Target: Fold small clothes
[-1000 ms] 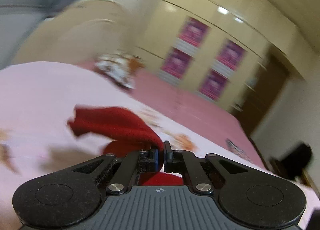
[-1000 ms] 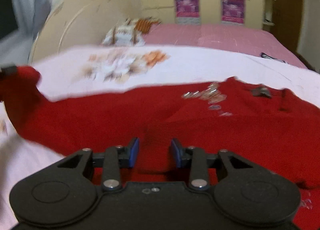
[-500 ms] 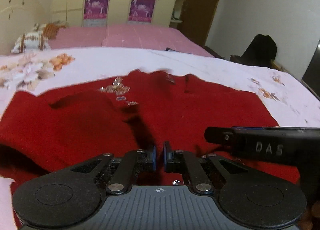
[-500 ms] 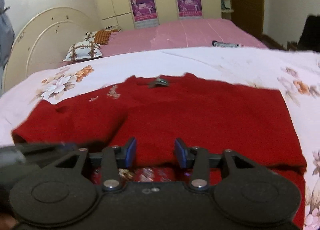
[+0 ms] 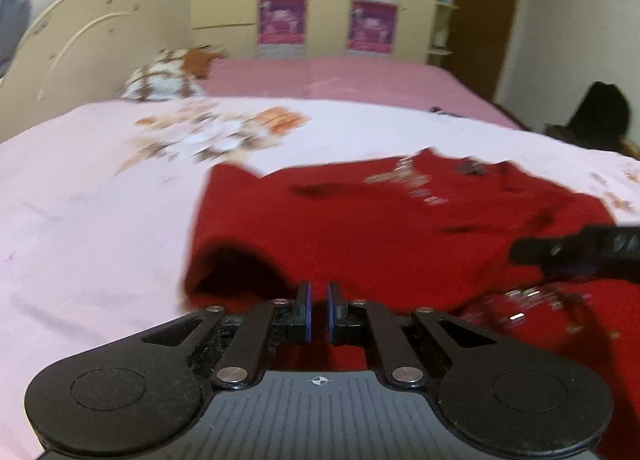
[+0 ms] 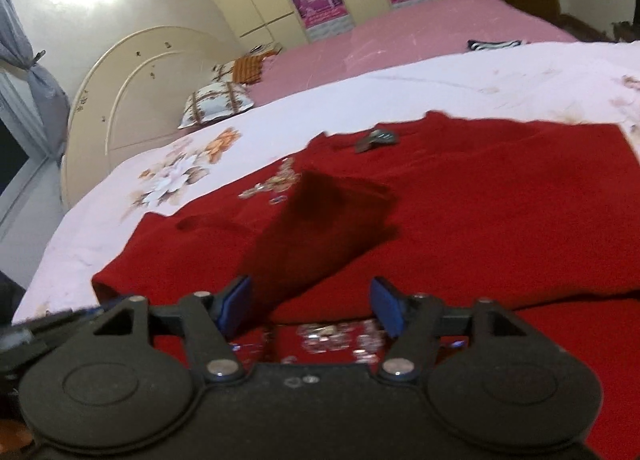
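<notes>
A red knitted top (image 5: 380,227) with sequin trim lies spread on the floral bedsheet (image 5: 100,199). My left gripper (image 5: 320,298) is at the top's left near edge. Its pads almost meet, and red cloth rises to them over a dark hollow in a humped fold. In the right wrist view one sleeve (image 6: 320,227) lies diagonally across the top (image 6: 500,211), cuff pointing away. My right gripper (image 6: 312,300) hangs over the near hem. Its jaws are opening: the sleeve's near end lies by the left pad, unpressed. The left gripper (image 6: 48,324) shows blurred at that view's left edge.
A patterned pillow (image 5: 160,79) and a cream headboard (image 6: 132,91) are at the far left. A second, pink-covered bed (image 6: 420,27) stands beyond, with a striped item (image 6: 494,44) on it. Something dark (image 5: 596,115) sits by the right wall. Bare sheet stretches left of the top.
My left gripper carried the sleeve from out on the left in over the top, then swung back to the left edge. The right gripper's jaws spread wider, and the sleeve now rests across the top.
</notes>
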`<action>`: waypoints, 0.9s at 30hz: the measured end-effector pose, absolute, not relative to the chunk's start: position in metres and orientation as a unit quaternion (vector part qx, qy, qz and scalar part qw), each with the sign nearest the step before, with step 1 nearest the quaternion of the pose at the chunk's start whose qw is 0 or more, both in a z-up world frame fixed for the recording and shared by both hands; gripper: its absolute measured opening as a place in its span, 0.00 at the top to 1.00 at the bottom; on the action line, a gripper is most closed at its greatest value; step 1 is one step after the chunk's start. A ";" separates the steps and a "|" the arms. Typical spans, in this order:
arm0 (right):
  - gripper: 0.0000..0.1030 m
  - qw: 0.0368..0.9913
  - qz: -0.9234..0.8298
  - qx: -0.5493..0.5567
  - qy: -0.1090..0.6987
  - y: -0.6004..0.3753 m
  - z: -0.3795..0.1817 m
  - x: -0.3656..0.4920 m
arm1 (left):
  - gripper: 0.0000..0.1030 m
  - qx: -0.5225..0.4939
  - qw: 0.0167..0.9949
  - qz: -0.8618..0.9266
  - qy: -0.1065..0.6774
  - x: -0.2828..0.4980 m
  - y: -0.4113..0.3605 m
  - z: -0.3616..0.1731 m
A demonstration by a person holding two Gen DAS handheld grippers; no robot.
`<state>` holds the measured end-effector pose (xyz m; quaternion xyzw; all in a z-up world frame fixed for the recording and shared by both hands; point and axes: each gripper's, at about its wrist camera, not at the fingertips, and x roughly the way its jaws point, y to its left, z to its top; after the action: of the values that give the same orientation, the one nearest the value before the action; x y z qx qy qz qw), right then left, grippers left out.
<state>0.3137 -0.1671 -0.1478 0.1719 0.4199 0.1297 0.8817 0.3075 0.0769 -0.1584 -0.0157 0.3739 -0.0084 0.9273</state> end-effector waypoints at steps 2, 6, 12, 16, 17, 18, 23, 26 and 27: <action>0.37 0.878 0.131 0.174 0.426 -0.160 -0.149 0.319 | 0.95 -0.013 0.928 0.018 0.373 0.307 0.088 -0.166; 0.37 0.875 0.109 0.181 0.436 -0.149 -0.150 0.332 | 0.95 -0.017 0.926 0.041 0.374 0.316 0.103 -0.182; 0.94 0.874 0.066 0.199 0.438 -0.159 -0.153 0.332 | 0.95 -0.024 0.934 0.047 0.352 0.336 0.102 -0.190; 0.94 0.904 0.051 0.163 0.391 -0.172 -0.136 0.326 | 0.95 -0.047 0.937 0.058 0.340 0.340 0.106 -0.194; 0.94 0.920 0.045 0.137 0.365 -0.176 -0.125 0.323 | 0.95 -0.044 0.938 0.055 0.339 0.339 0.103 -0.194; 0.94 0.929 0.044 0.115 0.348 -0.182 -0.117 0.321 | 0.95 -0.039 0.939 0.052 0.338 0.339 0.100 -0.194; 0.94 0.935 0.012 0.050 0.351 -0.226 -0.118 0.328 | 0.95 -0.005 0.940 0.029 0.341 0.338 0.079 -0.195; 0.94 0.928 -0.019 0.025 0.371 -0.245 -0.140 0.329 | 0.95 0.007 0.939 0.032 0.342 0.338 0.074 -0.199; 0.94 0.922 -0.028 0.028 0.385 -0.251 -0.149 0.331 | 0.95 0.010 0.939 0.034 0.341 0.337 0.073 -0.198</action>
<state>0.3306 -0.2508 -0.1492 0.0285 0.3849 -0.0275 0.9221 0.3375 0.0726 -0.1983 0.0100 0.3413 0.0335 0.9393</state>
